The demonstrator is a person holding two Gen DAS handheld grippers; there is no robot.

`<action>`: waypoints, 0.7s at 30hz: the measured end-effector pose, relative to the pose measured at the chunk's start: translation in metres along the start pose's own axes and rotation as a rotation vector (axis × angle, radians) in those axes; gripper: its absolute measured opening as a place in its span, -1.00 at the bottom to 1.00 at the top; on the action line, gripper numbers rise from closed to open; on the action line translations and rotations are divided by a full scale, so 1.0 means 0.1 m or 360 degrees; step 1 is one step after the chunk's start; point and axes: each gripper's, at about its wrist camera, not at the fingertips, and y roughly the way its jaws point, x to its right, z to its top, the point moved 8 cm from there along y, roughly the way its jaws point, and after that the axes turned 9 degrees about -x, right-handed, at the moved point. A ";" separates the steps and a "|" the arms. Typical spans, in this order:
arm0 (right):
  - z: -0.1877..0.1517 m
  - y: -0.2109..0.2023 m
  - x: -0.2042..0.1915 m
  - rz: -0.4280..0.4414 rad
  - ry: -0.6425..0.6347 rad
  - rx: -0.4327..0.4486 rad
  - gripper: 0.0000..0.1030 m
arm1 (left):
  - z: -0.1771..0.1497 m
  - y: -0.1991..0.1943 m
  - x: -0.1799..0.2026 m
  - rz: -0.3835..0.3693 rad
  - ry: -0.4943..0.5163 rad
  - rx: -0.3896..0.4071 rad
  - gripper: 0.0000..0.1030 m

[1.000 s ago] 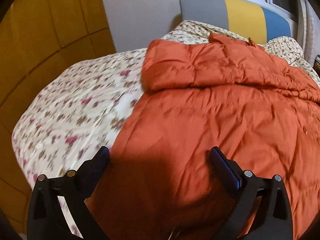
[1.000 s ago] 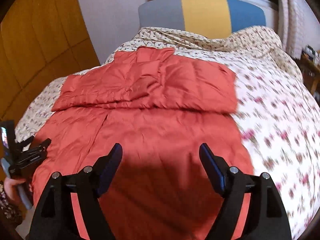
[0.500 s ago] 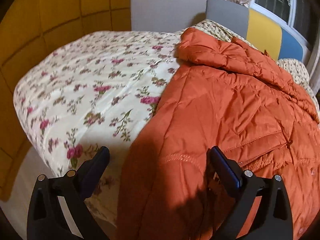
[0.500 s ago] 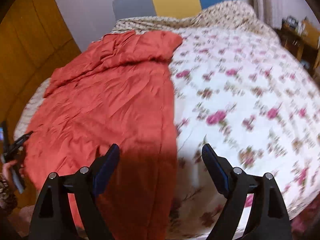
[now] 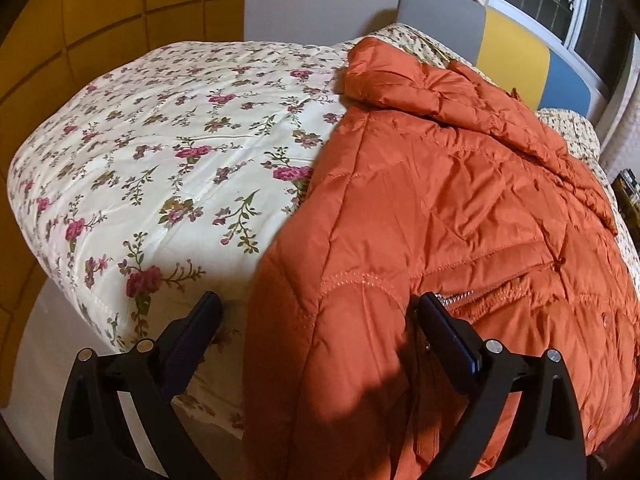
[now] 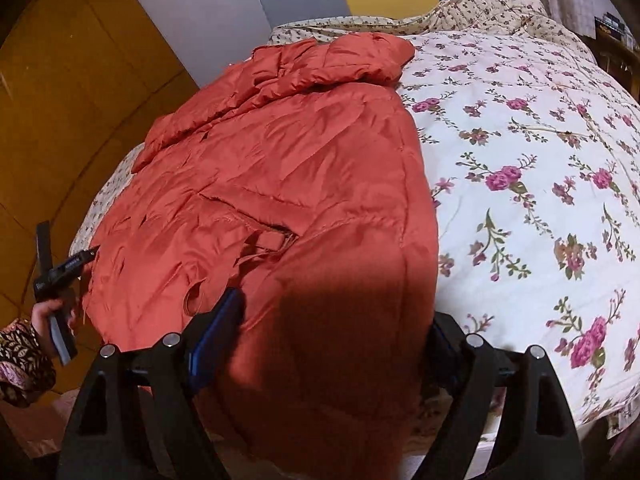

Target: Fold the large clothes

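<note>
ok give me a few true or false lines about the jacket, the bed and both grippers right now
1. The orange jacket lies spread on the floral bedspread. True.
2. The left gripper is clamped on a sleeve. False: its jaws stand open at the jacket's near corner, gripping nothing.
3. The right gripper stands open over the jacket's hem. True.
4. The jacket is folded into a small square. False: its body lies flat at full length, with only the top part bunched.
5. The headboard is plain white. False: it has grey, yellow and blue panels.
</note>
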 end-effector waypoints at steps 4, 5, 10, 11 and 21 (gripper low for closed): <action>0.00 0.01 -0.04 0.0025 0.0013 0.0019 0.43 | -0.01 0.00 0.03 0.0009 0.0021 0.0019 0.93; 0.00 0.01 -0.04 0.0021 0.0011 0.0021 0.43 | -0.02 0.01 0.03 0.0003 0.0020 0.0022 0.93; -0.06 -0.03 -0.03 -0.0001 -0.0023 -0.0013 0.36 | -0.03 -0.02 0.03 -0.0008 0.0093 0.0050 0.93; -0.08 -0.04 -0.02 0.0011 -0.0015 -0.0017 0.35 | -0.04 -0.03 0.02 -0.0012 0.0122 0.0057 0.93; -0.10 0.01 -0.15 0.0075 -0.0024 0.0016 0.20 | -0.13 -0.06 0.05 -0.0087 0.0145 0.0040 0.65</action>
